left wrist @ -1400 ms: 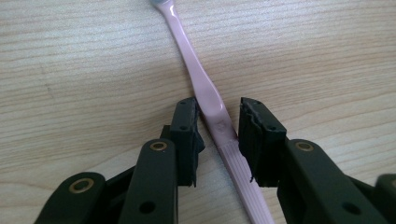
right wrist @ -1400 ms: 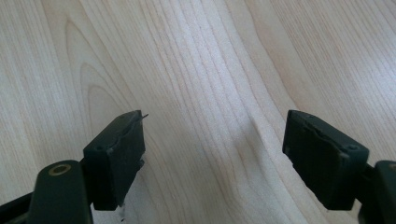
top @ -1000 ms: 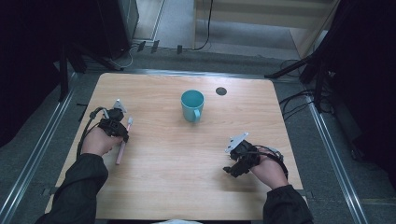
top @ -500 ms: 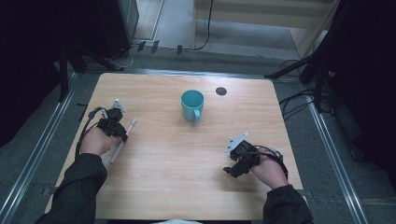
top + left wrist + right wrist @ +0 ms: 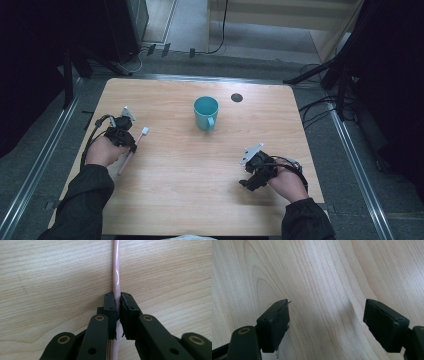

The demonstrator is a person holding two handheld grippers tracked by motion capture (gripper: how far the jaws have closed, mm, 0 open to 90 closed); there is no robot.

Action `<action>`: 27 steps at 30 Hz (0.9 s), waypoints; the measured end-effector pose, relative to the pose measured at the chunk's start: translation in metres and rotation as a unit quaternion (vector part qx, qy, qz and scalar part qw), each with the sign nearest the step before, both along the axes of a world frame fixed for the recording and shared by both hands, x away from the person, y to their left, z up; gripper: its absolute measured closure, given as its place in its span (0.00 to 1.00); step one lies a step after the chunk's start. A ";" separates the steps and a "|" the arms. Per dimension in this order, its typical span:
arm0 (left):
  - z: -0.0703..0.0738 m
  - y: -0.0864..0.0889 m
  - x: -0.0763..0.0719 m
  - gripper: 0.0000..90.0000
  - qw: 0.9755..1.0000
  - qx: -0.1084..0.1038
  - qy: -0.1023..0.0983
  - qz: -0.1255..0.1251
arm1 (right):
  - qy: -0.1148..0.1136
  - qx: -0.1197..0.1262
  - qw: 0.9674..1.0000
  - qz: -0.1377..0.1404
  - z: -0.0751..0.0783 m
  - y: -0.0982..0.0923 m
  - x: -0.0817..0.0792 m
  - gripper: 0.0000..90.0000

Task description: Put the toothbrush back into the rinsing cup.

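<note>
1. Toothbrush [image 5: 132, 147]: at the desk's [image 5: 200, 200] 9 o'clock edge, pink handle clamped in the left tongs [image 5: 117, 302].
2. Cup [image 5: 206, 112]: teal, upright, toward 12 o'clock, well apart.
3. Right tongs [image 5: 327, 325]: at 4 o'clock, jaws spread wide, gripping nothing.

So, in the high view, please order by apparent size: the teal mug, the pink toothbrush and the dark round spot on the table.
1. Pink toothbrush with white head, the longest.
2. Teal mug with handle, shorter but bulkier.
3. Dark round spot, clearly the smallest.
</note>
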State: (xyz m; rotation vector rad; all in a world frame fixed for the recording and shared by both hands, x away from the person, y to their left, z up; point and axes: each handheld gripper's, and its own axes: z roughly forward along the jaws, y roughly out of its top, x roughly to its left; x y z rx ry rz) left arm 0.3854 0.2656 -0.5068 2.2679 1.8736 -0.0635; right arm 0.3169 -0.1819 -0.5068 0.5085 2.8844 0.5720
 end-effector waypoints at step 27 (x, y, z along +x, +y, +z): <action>0.047 0.007 -0.013 0.93 0.993 -0.076 -0.091 -0.004 | 0.005 0.004 1.000 0.002 0.000 0.001 0.000 0.23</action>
